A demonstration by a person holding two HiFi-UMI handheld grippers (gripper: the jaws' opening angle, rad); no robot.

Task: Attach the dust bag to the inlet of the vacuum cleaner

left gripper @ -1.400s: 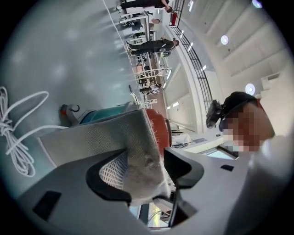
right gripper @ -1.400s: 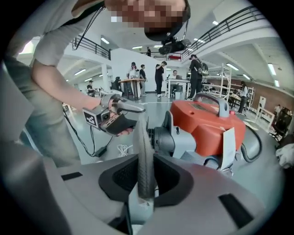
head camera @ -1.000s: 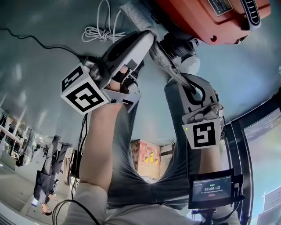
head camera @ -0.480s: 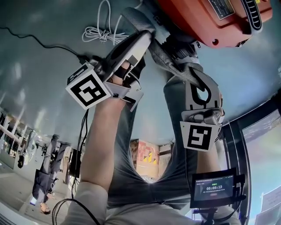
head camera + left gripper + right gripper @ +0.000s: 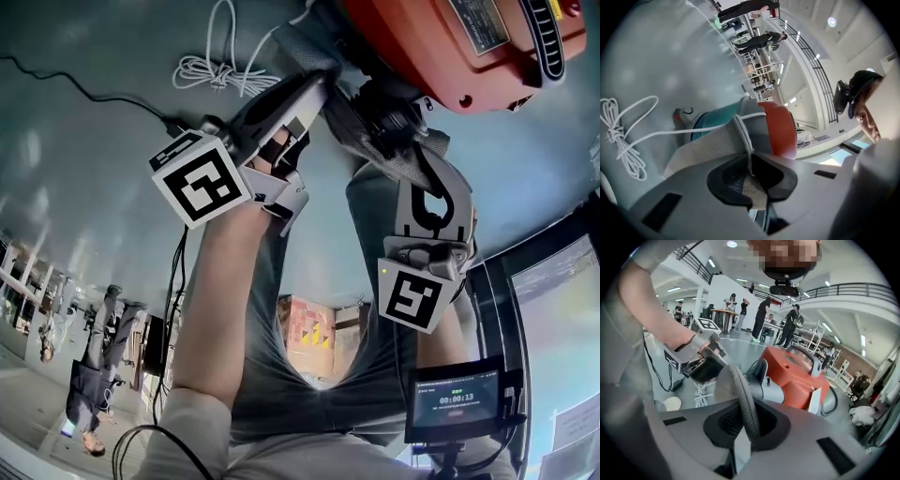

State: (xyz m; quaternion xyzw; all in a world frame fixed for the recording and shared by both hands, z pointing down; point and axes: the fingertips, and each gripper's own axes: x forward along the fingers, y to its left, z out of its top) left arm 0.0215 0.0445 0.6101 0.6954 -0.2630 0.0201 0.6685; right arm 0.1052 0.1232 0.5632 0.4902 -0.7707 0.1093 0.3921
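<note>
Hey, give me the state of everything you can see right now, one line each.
dust bag, gripped at two spots; whether it's attached can't be told
left gripper, shut on dust bag
right gripper, shut on dust bag
vacuum cleaner, upright on floor
white cord, bundled on floor

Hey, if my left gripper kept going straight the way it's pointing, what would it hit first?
The left gripper is shut on the dust bag, so the bag's fabric comes first in its line. Behind that stands the red vacuum cleaner, probably close, though depth is unclear.
</note>
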